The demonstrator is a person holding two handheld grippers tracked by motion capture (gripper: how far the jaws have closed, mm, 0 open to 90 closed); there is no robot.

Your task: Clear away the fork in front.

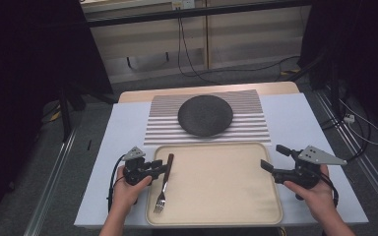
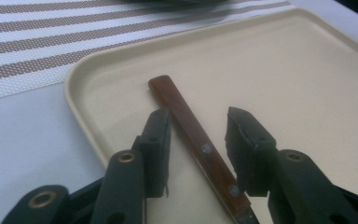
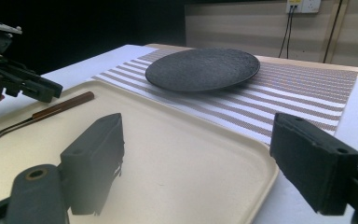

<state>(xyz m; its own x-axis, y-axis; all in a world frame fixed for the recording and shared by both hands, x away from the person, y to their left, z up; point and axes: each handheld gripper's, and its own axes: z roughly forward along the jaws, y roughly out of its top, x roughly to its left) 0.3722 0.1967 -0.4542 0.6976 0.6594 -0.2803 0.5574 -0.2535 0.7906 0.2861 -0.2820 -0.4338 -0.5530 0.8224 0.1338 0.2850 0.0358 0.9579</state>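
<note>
High view: left claw [image 1: 163, 168] at lower left, released, jaws astride the fork [image 1: 164, 183] handle on the tray [image 1: 226, 206]. Risk, judged: closing off-centre could skid the fork.

Left gripper view: the handle lies mid-frame between the spread jaws, slanting nearer the left one.

Right gripper view: right claw [image 3: 196, 163] released, empty, low over the tray edge; plate [image 3: 203, 69] upper centre.

Each black hand-held gripper, left [image 1: 163, 168] and right [image 1: 271, 158], has blocky jaws on arms with brass-ringed pivot holes, a grey three-cornered plate on top, and a trailing black cable.
</note>
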